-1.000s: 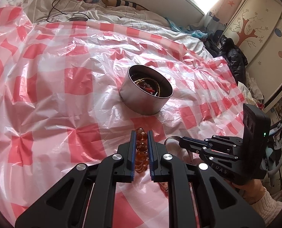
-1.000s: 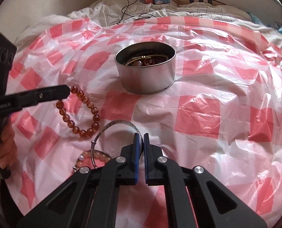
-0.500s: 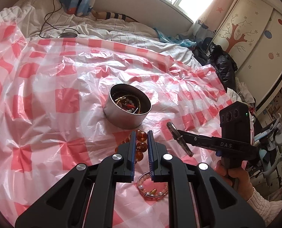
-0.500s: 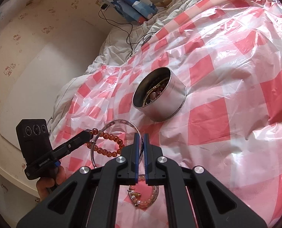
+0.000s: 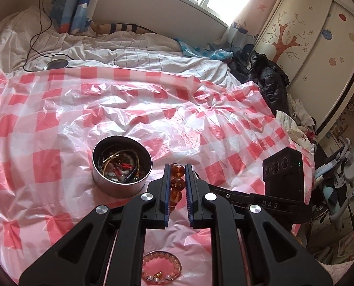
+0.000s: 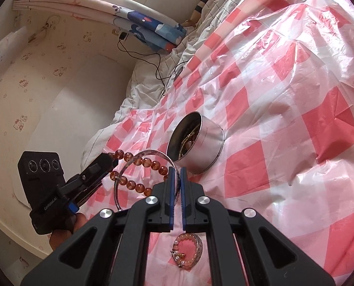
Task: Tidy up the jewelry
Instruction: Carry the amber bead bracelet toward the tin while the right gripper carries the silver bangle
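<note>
Both pieces are airborne above the bed, near the round metal tin point(image 5: 122, 166), which sits on the red-checked plastic sheet point(image 5: 45, 166) with cords and beads already piled inside.

Left gripper point(image 5: 177, 178) — jaws closed on the amber bead bracelet point(image 5: 177, 183). In the right wrist view the strand hangs as a loose loop from the tip of that gripper point(image 6: 110, 160), pinched at one short stretch only. Right gripper point(image 6: 176, 181) — jaws nearly shut on the thin silver bangle point(image 6: 150, 153), held by its rim, the ring standing out to the side.

Main worry: from the right wrist view the bead loop appears to cross through or in front of the bangle; I cannot tell which. If threaded, pulling the hands apart would snag one piece on the other and could drag it from its grip.

Second: the bangle is hard, smooth and held edge-on by a narrow bite — a quick wrist roll could let it pivot or slip out onto the sheet.

Third: the hanging beads swing. Released off-centre, part of the strand may drape over the tin's rim and slide out, or nudge the light tin on the slick, crumpled plastic.

A pink bead bracelet point(image 6: 187, 250) lies on the sheet below the grippers, not yet collected — a dropped piece could land on it and tangle.
</note>
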`<state>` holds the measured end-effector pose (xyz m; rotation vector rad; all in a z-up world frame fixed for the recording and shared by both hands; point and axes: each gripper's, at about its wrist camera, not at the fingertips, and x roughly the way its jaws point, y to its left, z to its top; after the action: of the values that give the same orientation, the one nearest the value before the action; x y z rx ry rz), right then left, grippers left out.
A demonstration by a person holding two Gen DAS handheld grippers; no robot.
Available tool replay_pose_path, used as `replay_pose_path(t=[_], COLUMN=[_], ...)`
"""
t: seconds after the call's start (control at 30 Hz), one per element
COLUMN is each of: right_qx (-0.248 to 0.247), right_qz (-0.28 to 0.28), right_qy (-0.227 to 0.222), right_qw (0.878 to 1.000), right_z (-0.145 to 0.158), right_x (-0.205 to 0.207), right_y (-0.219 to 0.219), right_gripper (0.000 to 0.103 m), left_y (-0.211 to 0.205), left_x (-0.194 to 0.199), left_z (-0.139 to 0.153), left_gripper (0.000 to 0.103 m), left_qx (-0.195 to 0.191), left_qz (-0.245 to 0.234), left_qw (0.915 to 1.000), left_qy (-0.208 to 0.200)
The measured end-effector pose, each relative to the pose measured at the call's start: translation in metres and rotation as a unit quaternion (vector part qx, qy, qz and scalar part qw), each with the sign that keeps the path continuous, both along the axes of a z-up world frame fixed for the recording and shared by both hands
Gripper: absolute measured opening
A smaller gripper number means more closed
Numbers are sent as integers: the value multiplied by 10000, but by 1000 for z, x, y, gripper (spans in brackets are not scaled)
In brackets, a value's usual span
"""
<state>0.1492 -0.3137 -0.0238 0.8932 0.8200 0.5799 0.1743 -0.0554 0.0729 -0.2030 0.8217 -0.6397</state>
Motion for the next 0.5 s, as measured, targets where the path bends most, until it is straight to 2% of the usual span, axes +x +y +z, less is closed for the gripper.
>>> replay_pose_path(t=[0.27, 0.5], right_qx=[43, 52], right_qz=[-50, -18], right_qy=[65, 77], right_qw=[10000, 10000], right_z=[-2, -2], right_x=[0, 0], right_y=[-6, -4], right_gripper=[5, 5], left_y=[-9, -15], left_x=[36, 61], left_z=[-2, -22], left_gripper=[10, 10], left_qx=[-6, 8], left_qz=[72, 172], left_qw=[10000, 9998], left_qy=[39, 139])
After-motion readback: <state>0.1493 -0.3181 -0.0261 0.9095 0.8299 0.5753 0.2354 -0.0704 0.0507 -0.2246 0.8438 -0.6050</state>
